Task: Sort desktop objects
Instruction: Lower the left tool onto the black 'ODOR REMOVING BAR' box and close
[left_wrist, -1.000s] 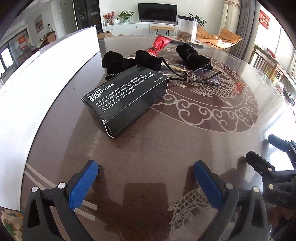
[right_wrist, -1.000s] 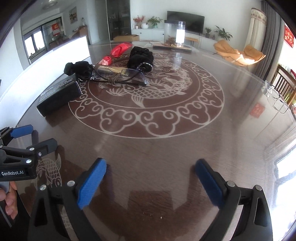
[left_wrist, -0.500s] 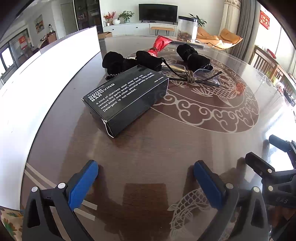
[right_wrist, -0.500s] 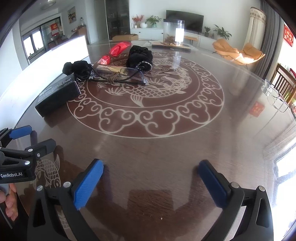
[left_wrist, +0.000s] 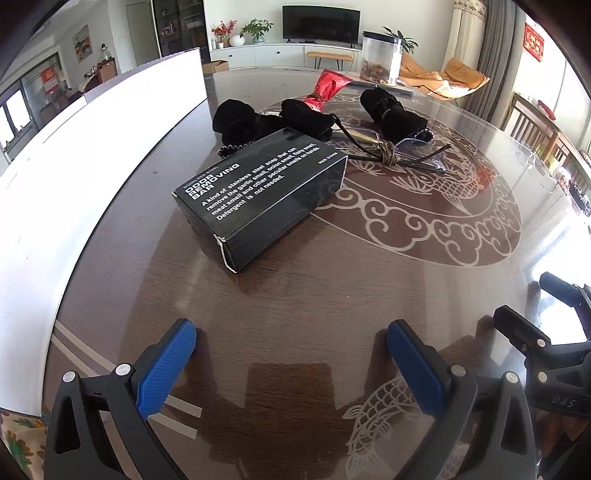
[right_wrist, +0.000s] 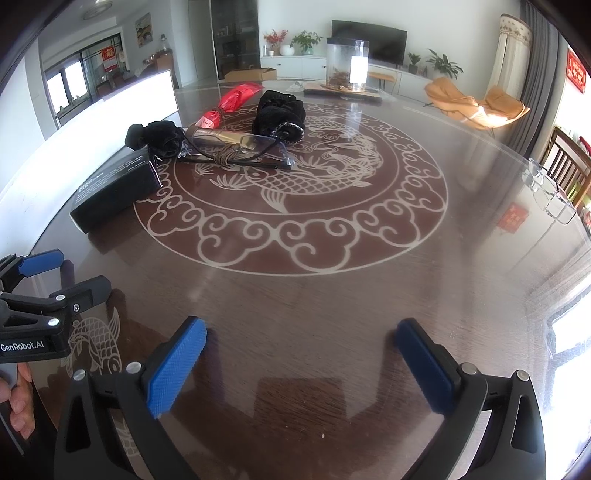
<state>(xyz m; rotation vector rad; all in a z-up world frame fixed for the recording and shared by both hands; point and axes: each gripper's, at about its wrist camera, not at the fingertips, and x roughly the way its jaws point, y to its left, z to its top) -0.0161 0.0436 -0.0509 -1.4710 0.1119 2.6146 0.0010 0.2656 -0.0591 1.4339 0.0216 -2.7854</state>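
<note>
A black box (left_wrist: 258, 199) printed "Odor Removing Bar" lies on the table ahead of my left gripper (left_wrist: 291, 347), which is open and empty. The box also shows in the right wrist view (right_wrist: 114, 188). Behind it lie black velvet pouches (left_wrist: 255, 122), a second pouch (left_wrist: 391, 114), a red wrapper (left_wrist: 327, 86) and glasses tied with cord (left_wrist: 391, 153). My right gripper (right_wrist: 299, 347) is open and empty over bare table. The pouch (right_wrist: 280, 112), glasses (right_wrist: 236, 151) and red wrapper (right_wrist: 231, 101) lie far ahead of it to the left.
The round glass-topped table (right_wrist: 332, 295) has a fish and cloud pattern. A white panel (left_wrist: 55, 177) runs along its left edge. A clear jar (right_wrist: 347, 64) stands at the far side. Another pair of glasses (right_wrist: 550, 192) lies at the right rim. Chairs stand beyond.
Both grippers have barely shifted. The right wrist view has drifted slightly, its fingers sitting a little lower in frame. No object has moved.
</note>
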